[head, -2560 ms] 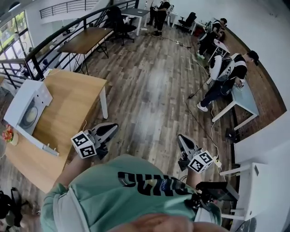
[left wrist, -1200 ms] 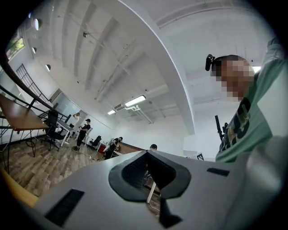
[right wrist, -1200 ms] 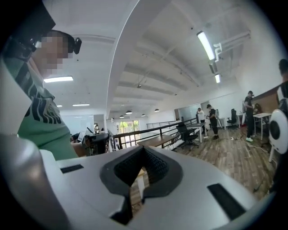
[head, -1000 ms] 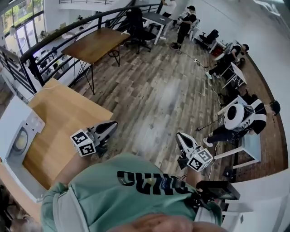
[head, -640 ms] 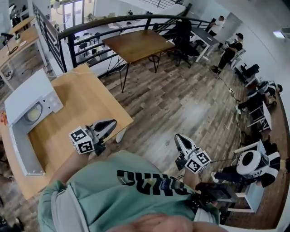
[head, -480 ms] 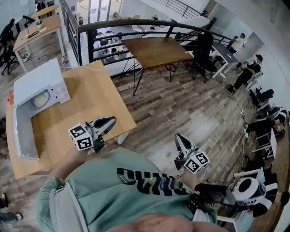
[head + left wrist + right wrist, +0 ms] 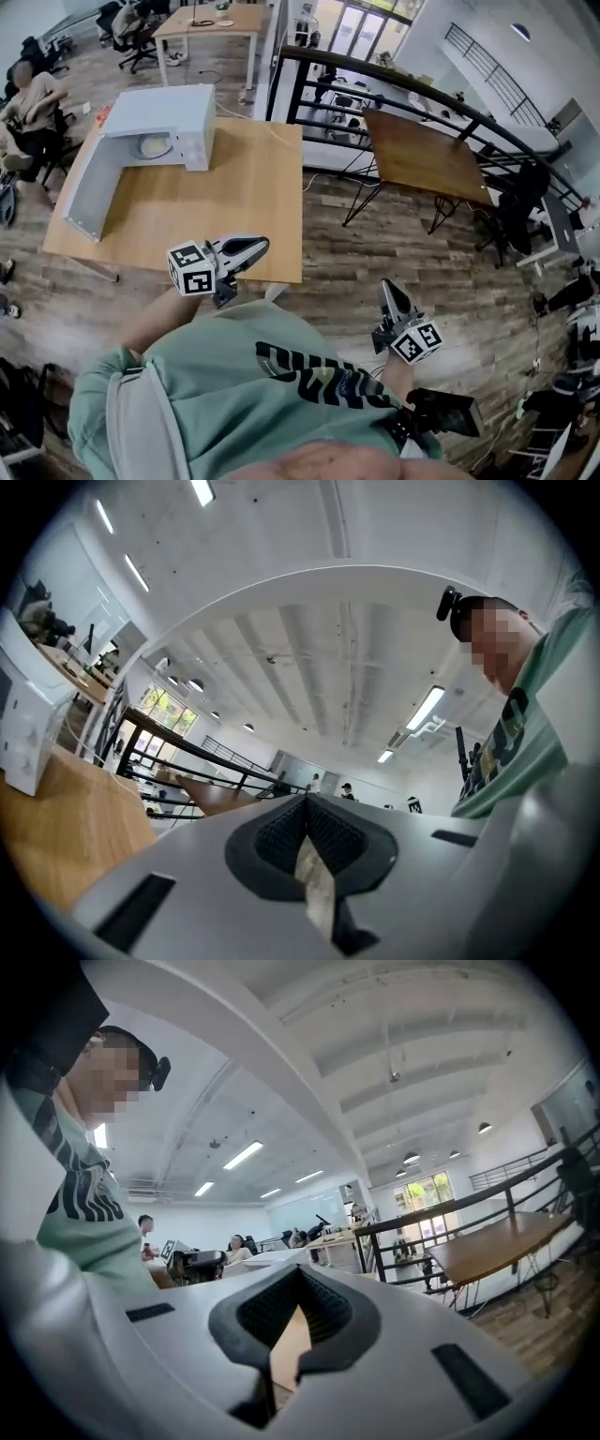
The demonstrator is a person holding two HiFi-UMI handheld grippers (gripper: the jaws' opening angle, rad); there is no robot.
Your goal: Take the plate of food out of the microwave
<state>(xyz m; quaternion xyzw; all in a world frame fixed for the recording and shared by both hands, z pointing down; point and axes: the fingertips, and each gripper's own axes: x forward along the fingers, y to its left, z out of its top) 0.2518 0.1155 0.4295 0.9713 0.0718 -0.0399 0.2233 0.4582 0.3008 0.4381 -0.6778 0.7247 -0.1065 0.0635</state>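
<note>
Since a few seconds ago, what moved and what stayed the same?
The person turned to face the wooden table, so the open microwave with its plate swung from the head view's left edge to the top. The left hand-held gripper and the right hand-held gripper stayed shut and empty.

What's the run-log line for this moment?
microwave: on table, door open | plate of food: inside, untouched | left gripper: shut, empty | right gripper: shut, empty

Mint-green T-shirt [image 7: 225,394] — black lettering [image 7: 328,382]
</note>
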